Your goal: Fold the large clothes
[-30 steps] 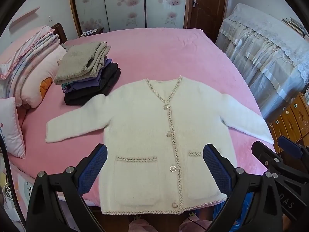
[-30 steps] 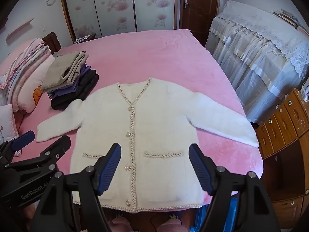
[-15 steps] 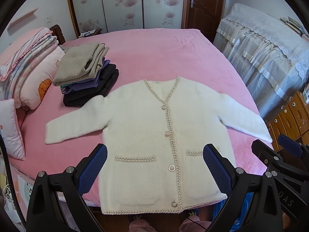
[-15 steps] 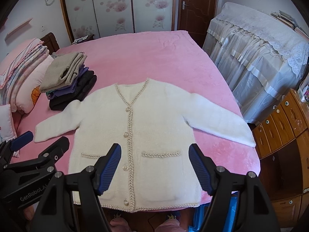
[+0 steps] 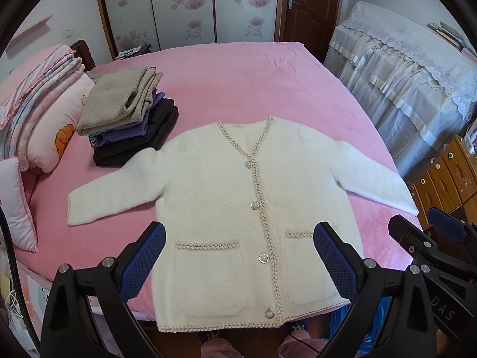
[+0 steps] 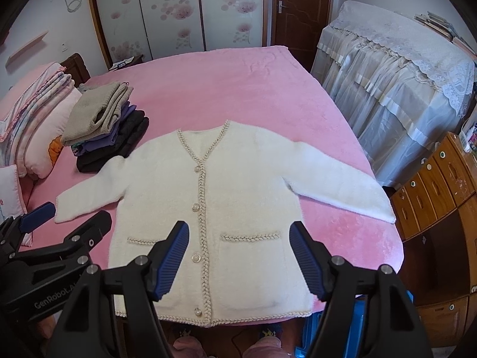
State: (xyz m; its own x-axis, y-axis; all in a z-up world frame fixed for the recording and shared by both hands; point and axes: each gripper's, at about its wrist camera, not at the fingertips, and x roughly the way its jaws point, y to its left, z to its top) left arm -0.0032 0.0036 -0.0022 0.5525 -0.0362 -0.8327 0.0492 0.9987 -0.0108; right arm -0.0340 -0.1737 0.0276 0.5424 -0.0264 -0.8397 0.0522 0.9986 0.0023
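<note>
At the far left of the bed (image 5: 238,83) lie pink pillows (image 5: 50,125), and just beside them sits a stack of folded clothes (image 5: 128,119) — a beige knit on top, purple and black pieces under it. The black bottom piece touches the shoulder of the white cardigan (image 5: 226,203), which lies flat and face up on the pink cover, buttoned down the front, braided trim along the neck, placket, pockets and hem. Its left sleeve reaches out toward the pillows; its hem lies at the near edge of the bed, right below me.

My left gripper (image 5: 238,256) hangs above the lower half of the cardigan with its blue pads (image 5: 143,259) spread wide, nothing between them. My right gripper (image 6: 240,256) hangs beside it over the right pocket (image 6: 253,265), its pads just as far apart and bare — neither touches the fabric.

Further right the other sleeve stretches to the bed's right edge. Beyond it stand a piece of furniture under a lace cover (image 6: 396,89) and a wooden chest of drawers (image 6: 438,179).
</note>
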